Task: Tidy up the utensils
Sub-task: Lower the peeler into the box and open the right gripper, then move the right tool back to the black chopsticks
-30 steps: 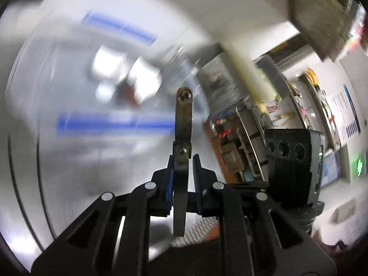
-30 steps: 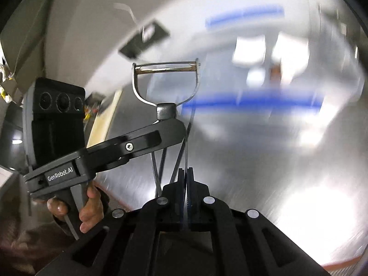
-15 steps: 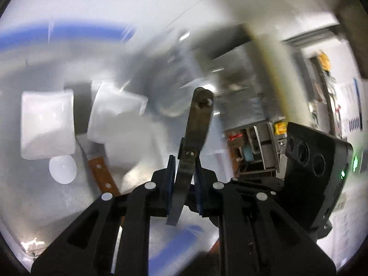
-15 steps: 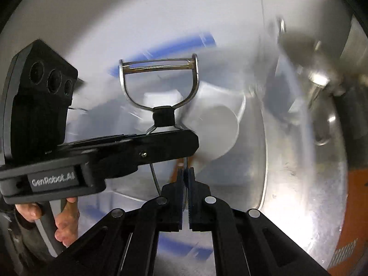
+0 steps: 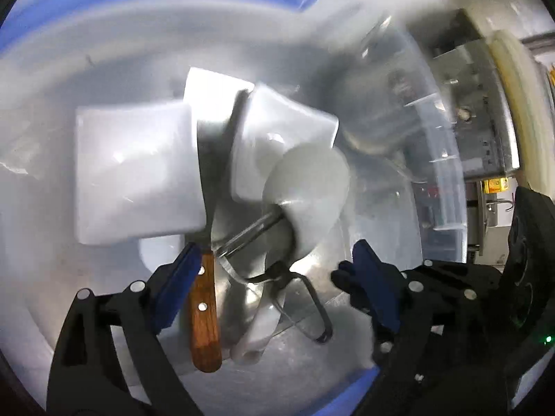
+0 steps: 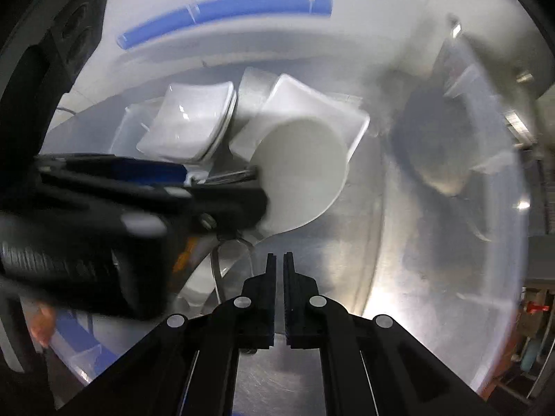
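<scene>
1. Utensils lie loose on the steel surface: we see a wooden-handled knife with its blade running up between two white square dishes, and a wire-handled peeler just right of it, beside a white spoon handle.
2. Our left gripper stands wide open, its blue-padded fingers to either side of the knife and peeler, holding nothing.
3. Our right gripper has its jaws nearly together with only a thin gap, and nothing shows between them.
4. White square dishes sit stacked and tilted against each other (motion blur softens their edges), with a round white bowl leaning on the right-hand pile.
5. From the right wrist view, the left gripper's black body crosses in front of the dishes.
6. A blue strip curves along the far white rim.
</scene>
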### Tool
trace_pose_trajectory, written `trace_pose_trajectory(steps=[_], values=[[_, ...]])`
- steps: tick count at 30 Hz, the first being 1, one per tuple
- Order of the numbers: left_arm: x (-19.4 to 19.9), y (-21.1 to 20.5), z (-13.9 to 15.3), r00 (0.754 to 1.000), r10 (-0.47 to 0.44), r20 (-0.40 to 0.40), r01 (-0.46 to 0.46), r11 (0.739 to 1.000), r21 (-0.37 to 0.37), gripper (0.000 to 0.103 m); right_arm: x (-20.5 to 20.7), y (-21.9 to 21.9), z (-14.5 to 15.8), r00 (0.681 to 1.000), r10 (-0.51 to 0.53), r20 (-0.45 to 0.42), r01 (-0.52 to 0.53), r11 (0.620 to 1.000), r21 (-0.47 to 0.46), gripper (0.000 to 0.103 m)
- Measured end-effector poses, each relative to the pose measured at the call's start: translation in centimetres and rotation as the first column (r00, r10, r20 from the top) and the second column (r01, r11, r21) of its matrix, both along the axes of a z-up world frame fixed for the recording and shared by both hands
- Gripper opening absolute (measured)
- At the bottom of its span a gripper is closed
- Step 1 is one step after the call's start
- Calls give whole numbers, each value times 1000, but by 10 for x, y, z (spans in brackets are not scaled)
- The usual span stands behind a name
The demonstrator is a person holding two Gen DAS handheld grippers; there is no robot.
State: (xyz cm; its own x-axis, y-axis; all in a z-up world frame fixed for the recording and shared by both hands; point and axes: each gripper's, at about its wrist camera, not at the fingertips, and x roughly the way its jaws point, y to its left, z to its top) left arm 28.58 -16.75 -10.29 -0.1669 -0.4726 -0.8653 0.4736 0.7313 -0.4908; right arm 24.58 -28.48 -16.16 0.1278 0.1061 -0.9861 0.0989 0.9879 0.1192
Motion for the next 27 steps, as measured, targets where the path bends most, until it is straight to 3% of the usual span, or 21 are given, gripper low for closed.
trace_pose_trajectory(steps=[5, 7, 8, 11, 13, 18, 23, 27], values=[[-23, 28, 62, 981, 31, 192, -27, 999, -25, 85, -44, 12, 64, 982, 19, 186, -5, 997, -76, 6], [-36, 46, 92, 958, 58, 280, -45, 998, -52, 87, -74, 26, 87, 968, 31, 247, -15, 997, -69, 22], [-47, 60, 107, 945, 78, 316, -57, 995, -76, 89, -83, 32, 97, 961, 43, 272, -24, 997, -71, 38], [-79, 104, 137, 908, 148, 392, -101, 985, -138, 89, -113, 61, 111, 940, 110, 323, -78, 991, -111, 41], [-97, 134, 149, 883, 203, 424, -152, 977, -150, 89, -120, 77, 103, 935, 150, 320, -119, 986, -113, 41], [-137, 211, 142, 824, 326, 463, -310, 944, -114, 89, -132, 133, 85, 935, 246, 255, -224, 968, -113, 41], [-155, 284, 109, 794, 421, 438, -458, 889, -24, 89, -145, 184, 42, 940, 312, 139, -301, 949, -94, 41], [-168, 325, 82, 791, 459, 404, -514, 857, 32, 89, -146, 215, 15, 940, 333, 72, -328, 942, -76, 41]])
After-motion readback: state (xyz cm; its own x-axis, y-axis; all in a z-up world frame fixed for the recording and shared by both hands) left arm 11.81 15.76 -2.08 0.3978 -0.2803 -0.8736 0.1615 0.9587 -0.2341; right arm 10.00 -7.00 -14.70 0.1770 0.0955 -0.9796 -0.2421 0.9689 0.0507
